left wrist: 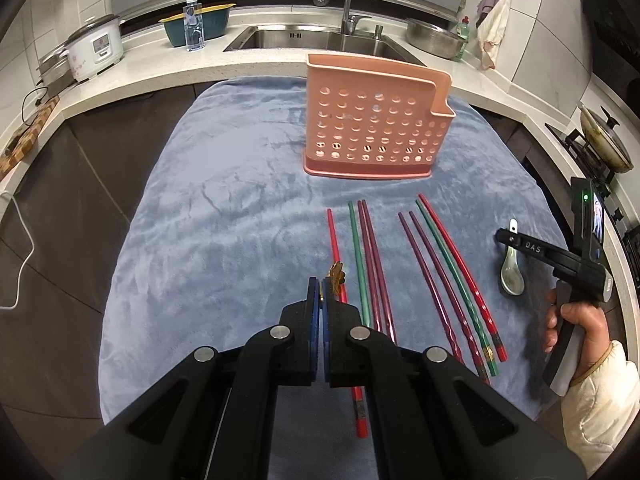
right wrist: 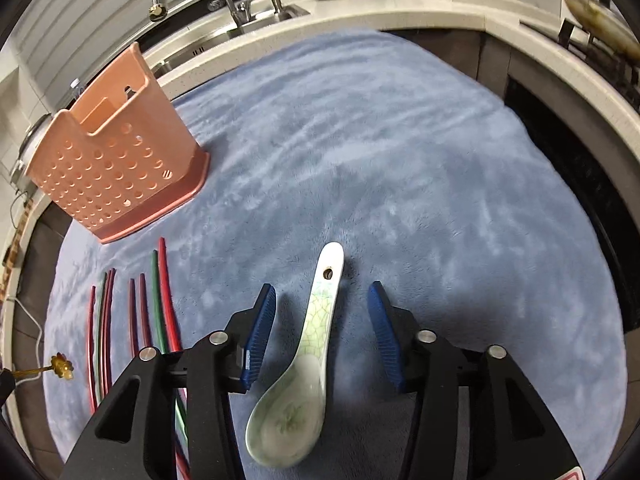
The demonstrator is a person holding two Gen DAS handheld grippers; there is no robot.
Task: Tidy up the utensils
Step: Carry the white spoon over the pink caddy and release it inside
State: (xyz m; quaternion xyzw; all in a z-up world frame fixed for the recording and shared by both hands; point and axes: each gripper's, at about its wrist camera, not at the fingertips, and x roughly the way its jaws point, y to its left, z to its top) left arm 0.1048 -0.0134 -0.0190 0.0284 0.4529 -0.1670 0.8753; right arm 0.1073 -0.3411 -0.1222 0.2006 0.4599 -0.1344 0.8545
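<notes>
Left gripper was clamped on a small gold flower-topped pick, held above the blue cloth over the near ends of the chopsticks. Right gripper stood with jaws wide apart, straddling the handle of the ceramic spoon, which lay flat on the cloth with its bowl toward me; neither pad touched it.

Pink utensil holder stood upright at the far side of the cloth, well apart from both grippers. Through its perforations I could not tell for certain whether anything was inside. All the chopsticks I could see, red, green and purple, lay in loose groups on the cloth in front of it.

Assessment: the task was at an early stage. The pick was in hand but not yet deposited; the spoon and the chopsticks remained to be placed.
</notes>
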